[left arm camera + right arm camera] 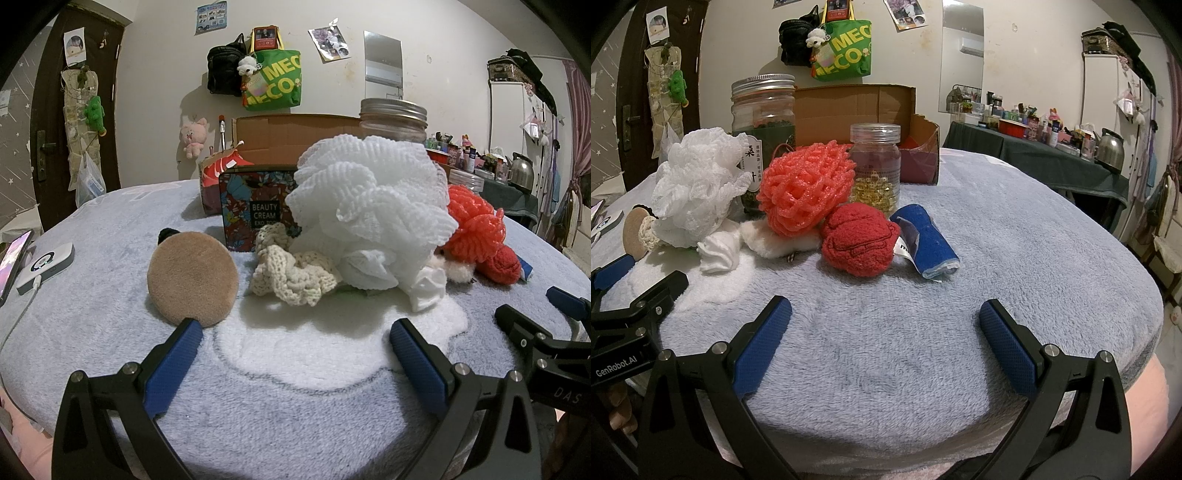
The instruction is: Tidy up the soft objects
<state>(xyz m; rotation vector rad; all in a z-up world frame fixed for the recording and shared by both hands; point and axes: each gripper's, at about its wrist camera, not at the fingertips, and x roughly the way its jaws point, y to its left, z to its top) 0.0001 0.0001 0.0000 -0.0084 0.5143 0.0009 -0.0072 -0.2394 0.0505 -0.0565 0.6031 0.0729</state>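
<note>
While the left tool (pixel 295 332) is hovering wide open and empty over the fleece-covered table (pixel 110 258), the tan powder puff (pixel 192 277) is leaning just beyond its left fingertip, with the cream scrunchie (pixel 291 273) and white mesh loofah (pixel 369 206) sitting farther right. In the right wrist view, the right tool (pixel 886 314) is likewise gaping empty, facing the red plush ball (pixel 858 240), the coral loofah (pixel 805 188) behind it, and the blue rolled cloth (pixel 927 240) lying just right.

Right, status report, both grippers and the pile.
Left gripper open, empty. Right gripper open, empty. Soft pile untouched: white loofah, red plush. Jars behind, nothing blocking.
</note>
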